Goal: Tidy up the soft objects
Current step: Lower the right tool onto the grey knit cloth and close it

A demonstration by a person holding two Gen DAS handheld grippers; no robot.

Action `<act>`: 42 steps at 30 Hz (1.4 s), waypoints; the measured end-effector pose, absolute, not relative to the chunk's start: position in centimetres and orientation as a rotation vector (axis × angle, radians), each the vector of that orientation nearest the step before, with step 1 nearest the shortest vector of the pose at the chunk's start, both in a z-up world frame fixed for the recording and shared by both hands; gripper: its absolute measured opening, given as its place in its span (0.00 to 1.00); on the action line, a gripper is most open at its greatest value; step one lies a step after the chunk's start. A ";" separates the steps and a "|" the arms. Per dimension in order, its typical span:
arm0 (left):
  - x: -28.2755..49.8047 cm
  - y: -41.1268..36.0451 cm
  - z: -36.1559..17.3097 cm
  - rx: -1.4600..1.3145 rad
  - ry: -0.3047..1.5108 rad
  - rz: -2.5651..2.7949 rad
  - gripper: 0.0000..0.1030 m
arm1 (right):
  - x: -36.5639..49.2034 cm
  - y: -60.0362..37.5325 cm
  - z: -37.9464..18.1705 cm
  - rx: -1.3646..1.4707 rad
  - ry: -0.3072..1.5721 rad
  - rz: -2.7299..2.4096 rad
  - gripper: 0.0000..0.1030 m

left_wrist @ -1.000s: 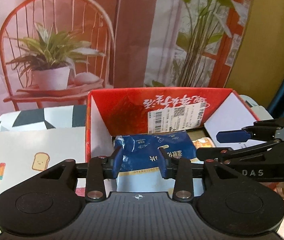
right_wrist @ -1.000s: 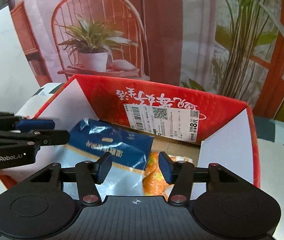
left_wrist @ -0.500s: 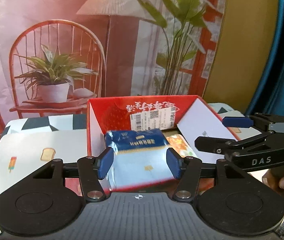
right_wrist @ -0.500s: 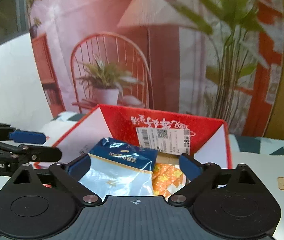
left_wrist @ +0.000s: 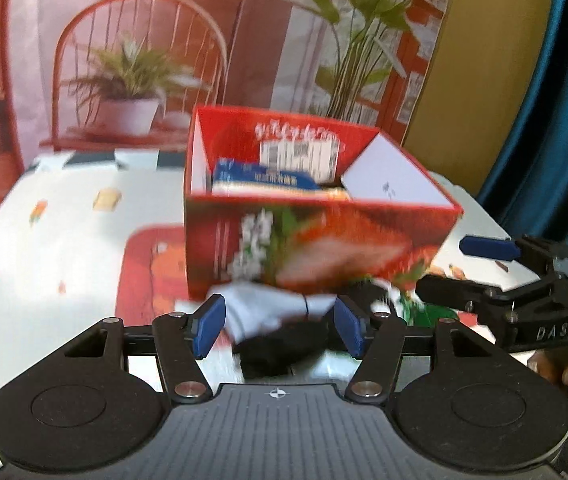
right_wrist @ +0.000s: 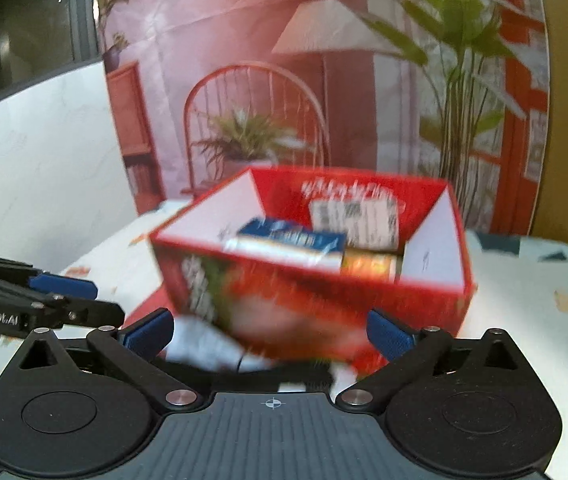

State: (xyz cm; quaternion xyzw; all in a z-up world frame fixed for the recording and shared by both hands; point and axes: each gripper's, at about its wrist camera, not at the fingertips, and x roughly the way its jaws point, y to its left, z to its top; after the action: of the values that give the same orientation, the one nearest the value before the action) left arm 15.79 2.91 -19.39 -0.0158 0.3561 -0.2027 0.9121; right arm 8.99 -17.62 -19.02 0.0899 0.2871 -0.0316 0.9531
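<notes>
box (left_wrist: 316, 240) stands far on the table (left_wrist: 43, 280), holding a blue pack (left_wrist: 259, 178). left hand-held gripper (left_wrist: 279, 330) half open, empty; right hand-held gripper (right_wrist: 269, 334) jaws opening wide, empty, both facing blurred white and black soft items (left_wrist: 279, 320) lying near, probably next to pack.

The right gripper (right_wrist: 269, 330) stands with its jaws opening wide, nothing clamped between them. Toward twelve o'clock sits a red box (right_wrist: 316, 288) on the worktop (right_wrist: 524, 280), holding a blue packet (right_wrist: 292, 238). At nine o'clock the left gripper (right_wrist: 63, 300) reaches in.
</notes>
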 end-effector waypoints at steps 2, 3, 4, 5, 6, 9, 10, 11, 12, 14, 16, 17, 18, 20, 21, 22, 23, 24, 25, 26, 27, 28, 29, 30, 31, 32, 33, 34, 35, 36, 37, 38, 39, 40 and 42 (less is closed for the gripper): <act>14.8 3.1 -20.3 -0.044 0.747 -0.408 0.61 | 7.9 -17.0 -20.0 0.178 0.608 -0.062 0.99; 14.6 3.2 -20.7 -0.048 0.752 -0.402 0.61 | 7.5 -16.8 -20.4 0.174 0.618 -0.062 0.98; 14.3 3.3 -21.1 -0.054 0.759 -0.393 0.61 | 7.1 -16.5 -20.9 0.171 0.627 -0.065 0.98; 14.1 3.4 -21.5 -0.061 0.767 -0.386 0.61 | 6.7 -16.4 -21.3 0.171 0.634 -0.070 0.98; 13.9 3.5 -21.9 -0.067 0.777 -0.379 0.61 | 6.3 -16.3 -21.7 0.177 0.641 -0.078 0.98; 13.6 3.8 -22.5 -0.072 0.793 -0.360 0.61 | 5.4 -16.6 -22.7 0.227 0.664 -0.099 0.96; 13.5 3.9 -22.6 -0.073 0.795 -0.351 0.61 | 5.1 -16.7 -22.9 0.238 0.672 -0.106 0.96; 13.5 4.0 -22.7 -0.077 0.798 -0.342 0.61 | 4.9 -16.7 -23.1 0.243 0.681 -0.114 0.96; 13.5 4.0 -22.8 -0.084 0.800 -0.333 0.61 | 4.7 -16.7 -23.3 0.245 0.690 -0.124 0.96; 13.3 4.2 -23.0 -0.095 0.805 -0.319 0.61 | 4.5 -17.0 -23.5 0.254 0.704 -0.146 0.95; 13.2 4.5 -23.2 -0.105 0.813 -0.298 0.61 | 4.1 -17.3 -23.6 0.271 0.712 -0.166 0.95; 13.2 4.6 -23.4 -0.110 0.820 -0.289 0.61 | 4.0 -17.4 -23.6 0.278 0.716 -0.174 0.95; 13.1 4.7 -23.5 -0.116 0.826 -0.280 0.61 | 3.8 -17.5 -23.7 0.285 0.721 -0.182 0.95; 13.0 5.0 -23.7 -0.128 0.833 -0.267 0.61 | 3.4 -17.8 -24.0 0.300 0.735 -0.199 0.95; 13.0 5.1 -23.7 -0.133 0.836 -0.261 0.61 | 3.2 -18.0 -24.3 0.310 0.749 -0.208 0.95; 13.0 5.3 -23.8 -0.137 0.838 -0.256 0.61 | 3.2 -18.2 -24.5 0.318 0.761 -0.217 0.94; 13.0 5.3 -23.8 -0.140 0.838 -0.250 0.61 | 3.1 -18.3 -24.7 0.325 0.773 -0.225 0.93; 12.9 5.5 -23.8 -0.144 0.838 -0.245 0.61 | 3.1 -18.4 -25.0 0.337 0.787 -0.233 0.93; 12.9 5.6 -23.8 -0.148 0.840 -0.242 0.61 | 3.1 -18.5 -25.2 0.347 0.795 -0.236 0.93; 13.0 5.7 -23.8 -0.152 0.843 -0.239 0.61 | 3.1 -18.6 -25.4 0.358 0.803 -0.238 0.93; 13.0 5.8 -24.0 -0.156 0.847 -0.235 0.61 | 3.1 -18.7 -25.6 0.367 0.809 -0.241 0.92; 13.0 5.8 -24.1 -0.160 0.852 -0.232 0.62 | 3.1 -18.8 -25.8 0.376 0.814 -0.243 0.92; 13.0 5.9 -24.2 -0.163 0.857 -0.230 0.62 | 3.1 -18.8 -25.9 0.383 0.817 -0.244 0.92; 13.0 5.9 -24.4 -0.167 0.863 -0.228 0.62 | 3.1 -18.8 -26.0 0.389 0.819 -0.243 0.91; 13.1 5.9 -24.5 -0.172 0.869 -0.229 0.62 | 3.1 -18.8 -26.1 0.392 0.821 -0.241 0.89; 13.1 5.9 -24.6 -0.178 0.874 -0.229 0.63 | 3.1 -18.8 -26.2 0.393 0.823 -0.240 0.88; 13.1 6.0 -24.7 -0.185 0.880 -0.230 0.63 | 3.1 -18.8 -26.3 0.395 0.826 -0.237 0.85; 13.2 6.0 -24.8 -0.193 0.886 -0.231 0.64 | 3.1 -18.8 -26.3 0.398 0.829 -0.236 0.83; 13.3 6.0 -24.9 -0.202 0.895 -0.231 0.66 | 3.1 -18.8 -26.4 0.399 0.831 -0.234 0.82; 13.3 6.1 -25.0 -0.214 0.900 -0.232 0.67 | 3.1 -18.8 -26.4 0.400 0.832 -0.232 0.80; 13.3 6.1 -25.1 -0.227 0.903 -0.234 0.68 | 3.1 -18.7 -26.4 0.400 0.833 -0.230 0.79; 13.4 6.2 -25.1 -0.238 0.906 -0.237 0.70 | 3.1 -18.7 -26.4 0.399 0.834 -0.229 0.79; 13.4 6.2 -25.2 -0.245 0.909 -0.239 0.70 | 3.2 -18.7 -26.4 0.399 0.838 -0.228 0.79; 13.4 6.1 -25.4 -0.249 0.913 -0.241 0.70 | 3.2 -18.7 -26.4 0.400 0.842 -0.227 0.79; 13.5 6.0 -25.6 -0.254 0.926 -0.246 0.70 | 3.3 -18.7 -26.6 0.403 0.850 -0.227 0.79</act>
State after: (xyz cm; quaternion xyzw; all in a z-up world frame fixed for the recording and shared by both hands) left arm 13.51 6.03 -25.61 -0.1218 0.4443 -0.1181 0.8797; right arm 3.25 -18.72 -26.58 0.1938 0.4086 -0.1091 0.8852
